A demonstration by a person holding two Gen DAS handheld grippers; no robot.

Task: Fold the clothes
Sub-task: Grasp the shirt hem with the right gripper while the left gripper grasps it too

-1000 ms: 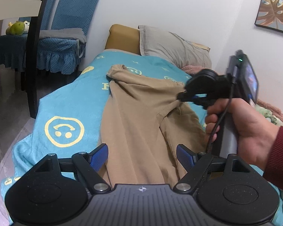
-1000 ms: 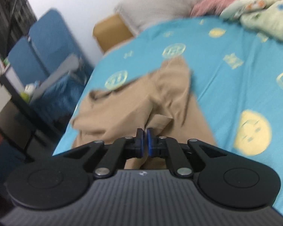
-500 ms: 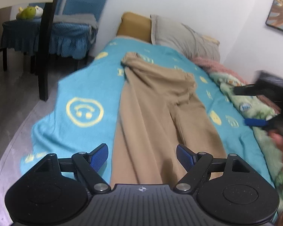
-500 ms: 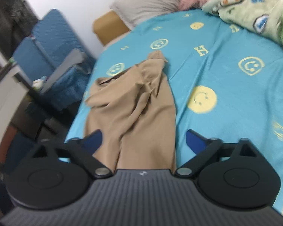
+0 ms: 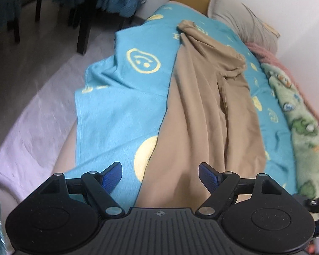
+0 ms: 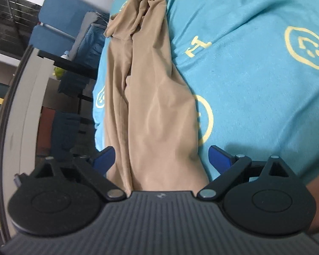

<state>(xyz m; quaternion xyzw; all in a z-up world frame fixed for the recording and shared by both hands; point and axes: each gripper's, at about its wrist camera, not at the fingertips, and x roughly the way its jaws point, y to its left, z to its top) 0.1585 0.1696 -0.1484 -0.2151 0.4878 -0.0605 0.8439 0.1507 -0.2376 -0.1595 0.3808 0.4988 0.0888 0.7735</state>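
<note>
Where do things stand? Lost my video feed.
Left hand-held gripper open, right hand-held gripper open, both empty. Tan trousers lying lengthwise on blue blanket, unfolded. Nothing on them.

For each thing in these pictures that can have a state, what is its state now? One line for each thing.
left gripper: open, holding nothing, over the near end of the garment.
right gripper: open, holding nothing, also at the near end.
tan trousers: lying lengthwise on the bed, far end bunched, wrinkled.
blue blanket: spread over the bed, left edge hanging down.
grey pillow: lying at the head of the bed.
</note>
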